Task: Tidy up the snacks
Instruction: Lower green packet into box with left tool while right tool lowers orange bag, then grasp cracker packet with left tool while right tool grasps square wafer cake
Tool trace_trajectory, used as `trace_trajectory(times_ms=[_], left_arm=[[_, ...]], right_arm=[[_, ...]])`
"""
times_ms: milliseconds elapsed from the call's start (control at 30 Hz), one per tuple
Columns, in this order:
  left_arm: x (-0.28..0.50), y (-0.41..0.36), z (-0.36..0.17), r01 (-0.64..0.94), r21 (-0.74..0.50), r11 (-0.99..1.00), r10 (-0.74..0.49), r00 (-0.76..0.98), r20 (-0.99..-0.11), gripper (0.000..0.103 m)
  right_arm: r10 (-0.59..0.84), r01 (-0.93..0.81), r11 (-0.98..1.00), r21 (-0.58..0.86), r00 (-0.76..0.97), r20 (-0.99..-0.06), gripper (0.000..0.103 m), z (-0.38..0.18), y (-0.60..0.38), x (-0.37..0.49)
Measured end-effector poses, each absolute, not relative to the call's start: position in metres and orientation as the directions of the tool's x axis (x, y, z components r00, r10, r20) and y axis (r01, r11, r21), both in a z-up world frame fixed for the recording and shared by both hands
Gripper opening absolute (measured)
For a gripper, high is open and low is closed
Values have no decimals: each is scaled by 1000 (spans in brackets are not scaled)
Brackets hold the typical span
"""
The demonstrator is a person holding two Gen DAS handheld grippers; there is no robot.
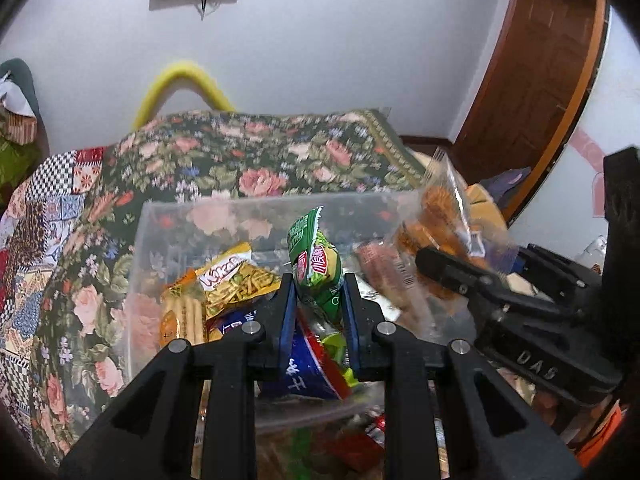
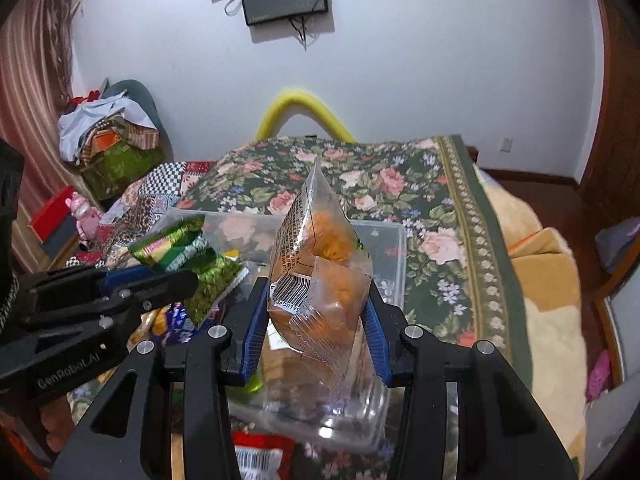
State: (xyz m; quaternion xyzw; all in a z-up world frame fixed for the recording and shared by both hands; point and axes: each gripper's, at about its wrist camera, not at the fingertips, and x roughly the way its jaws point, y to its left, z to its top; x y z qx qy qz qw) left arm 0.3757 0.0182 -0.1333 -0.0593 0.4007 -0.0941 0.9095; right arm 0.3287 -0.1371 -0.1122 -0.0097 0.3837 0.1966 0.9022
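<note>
Both my tongs carry snacks above the clear bin (image 1: 256, 216).
Left tongs (image 1: 318, 300) pinch the green packet (image 1: 316, 268), right tongs (image 2: 318, 320) clamp the clear pastry bag (image 2: 320, 280); next I'd lower and release each inside the bin.

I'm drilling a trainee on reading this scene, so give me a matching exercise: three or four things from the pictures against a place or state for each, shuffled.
Things:
1. green snack packet
2. clear bag of orange snacks
3. yellow snack packet
4. clear plastic bin

Places or states:
A. lying inside the bin
B. held in the right claw
C. standing on the floral blanket
D. held in the left claw

Pairs: 1-D, 2-B, 3-A, 4-C
</note>
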Motion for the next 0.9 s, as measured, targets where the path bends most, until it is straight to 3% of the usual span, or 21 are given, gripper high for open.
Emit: trace_trajectory(times_ms=[433,533,700,767,900], left_arm=[[388,18,-150,127,-160,979,-204,650,-732,22],[385,20,-147,120,-159,980,-199,648,-735,27],[377,28,-136,97,-168,981,-190,667,-720,48],[371,30,-129,97,-167,981,-188,679,-710,51],[354,34,-113,104,-147,984,-177,700,-692,55]], right_arm=[[305,-368,926,87,589,-748,41,-131,-123,356],[310,-370,924,97,576,-756,44,-131,-123,354],[309,-368,925,95,583,-752,46,-123,-127,350],[319,-371,923,103,588,-743,52,-117,-129,347],[314,-370,925,87,613,-725,53,-103,-132,338]])
